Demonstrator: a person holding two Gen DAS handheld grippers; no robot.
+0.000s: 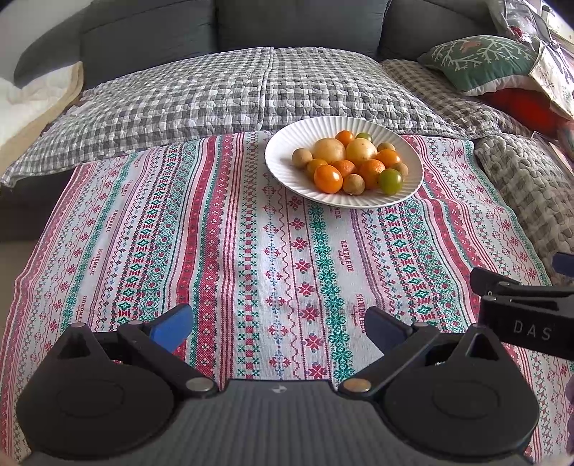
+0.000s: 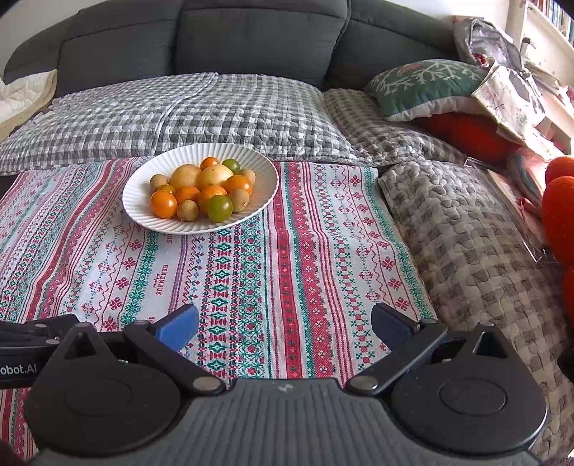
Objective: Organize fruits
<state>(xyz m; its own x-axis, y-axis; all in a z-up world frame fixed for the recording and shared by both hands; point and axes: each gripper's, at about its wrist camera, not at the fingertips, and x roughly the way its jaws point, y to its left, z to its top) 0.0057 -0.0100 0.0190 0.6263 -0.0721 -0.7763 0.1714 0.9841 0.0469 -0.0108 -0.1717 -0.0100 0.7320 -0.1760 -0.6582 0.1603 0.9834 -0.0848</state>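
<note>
Grey sofa [image 1: 287,25] fills the back, w/ a checked quilt [image 1: 201,96] over the seat and a green cushion [image 1: 480,61] at the right end. In front, the desk under a striped red/green cloth [image 1: 229,258] marked HANDMADE.

White ribbed plate [image 1: 287,168] sits at the far edge of the cloth, close to the quilt. All fruits in view are heaped on it: two big pale yellow ones [image 1: 328,150] in the middle, oranges and small orange rounds [image 1: 327,178] around them, two green ones [image 1: 390,181] and several small brown ones [image 1: 353,184] at the rim. Rest of the cloth carries no fruit. That fits either a pile waiting to be sorted or fruits already gathered onto the plate; can't tell which.

Left tool [image 1: 283,326] and right tool [image 2: 287,326] hover low over the near cloth, side by side, both w/ fingers spread wide, holding nothing, well short of the plate.

If a fruit is picked: approach from above, take a rim piece rather than one buried in the heap, so neighbours don't roll off. Round skins prob. slip, so close across the widest part, gently.
</note>
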